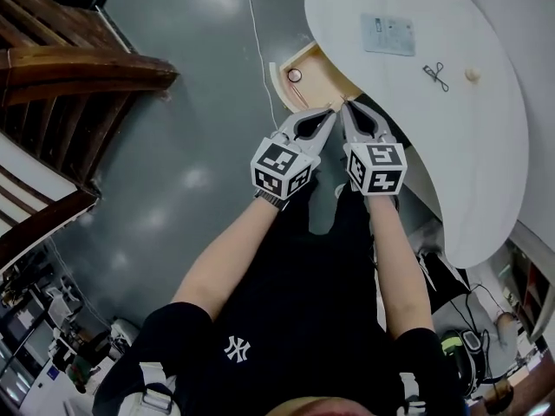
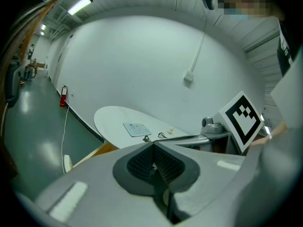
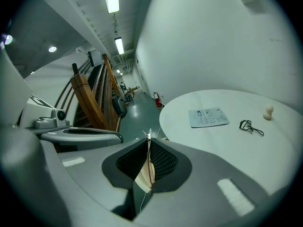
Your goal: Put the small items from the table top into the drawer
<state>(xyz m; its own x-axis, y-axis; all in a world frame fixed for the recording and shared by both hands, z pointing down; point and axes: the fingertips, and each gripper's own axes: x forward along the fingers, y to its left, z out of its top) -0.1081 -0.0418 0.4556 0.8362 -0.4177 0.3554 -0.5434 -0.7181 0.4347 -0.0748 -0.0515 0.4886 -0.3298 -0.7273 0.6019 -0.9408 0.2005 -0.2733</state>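
Thin pale item [image 3: 146,174] — edge-on between right gripper [image 3: 148,138] jaws, near drawer [image 1: 316,66].

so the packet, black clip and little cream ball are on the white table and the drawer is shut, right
No, the drawer is open, not shut; the head view shows it pulled out from under the white table. The packet, black clip and cream ball do lie on it.

Pinched cream slip [image 3: 145,175], open drawer [image 1: 319,69]
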